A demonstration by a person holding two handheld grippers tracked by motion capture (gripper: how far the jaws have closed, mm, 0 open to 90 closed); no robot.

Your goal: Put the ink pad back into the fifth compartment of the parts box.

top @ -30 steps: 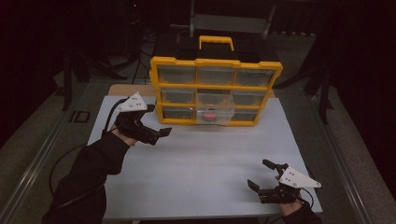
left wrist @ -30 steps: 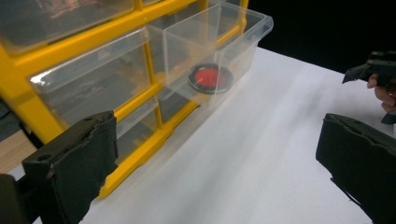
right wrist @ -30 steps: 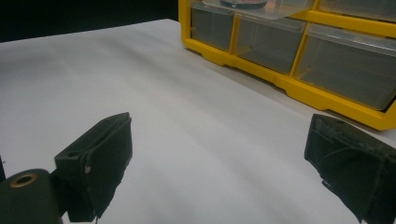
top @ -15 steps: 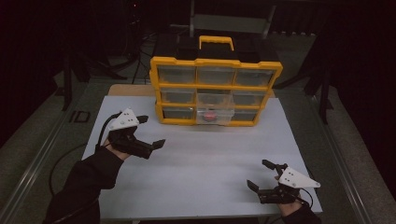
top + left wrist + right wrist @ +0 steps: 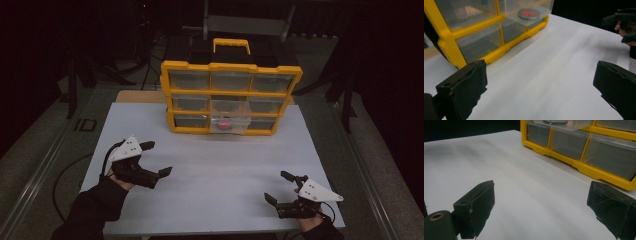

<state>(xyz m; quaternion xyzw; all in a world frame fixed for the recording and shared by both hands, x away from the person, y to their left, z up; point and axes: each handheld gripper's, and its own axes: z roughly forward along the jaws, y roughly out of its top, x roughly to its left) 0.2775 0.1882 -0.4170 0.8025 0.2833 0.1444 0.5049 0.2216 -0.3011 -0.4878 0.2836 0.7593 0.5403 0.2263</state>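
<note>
High view puts the yellow drawer cabinet (image 5: 231,97) at the far middle of the white table (image 5: 215,190), its black top and yellow handle fading into the dark behind. One clear drawer (image 5: 229,120) in the middle column stands pulled out, and a red round thing (image 5: 223,122) lies in it; what it is cannot be made out, since the left gripper view shows it only as a blurred red disc (image 5: 528,13) behind clear plastic. The other drawers look dim, their contents unreadable. The left gripper (image 5: 156,159) sits over the near left of the table, well apart from the cabinet, its jaws spread wide with nothing between them. The right gripper (image 5: 279,187) rests at the near right corner, jaws likewise parted and empty. Both forearms are cut off by the bottom edge.
</note>
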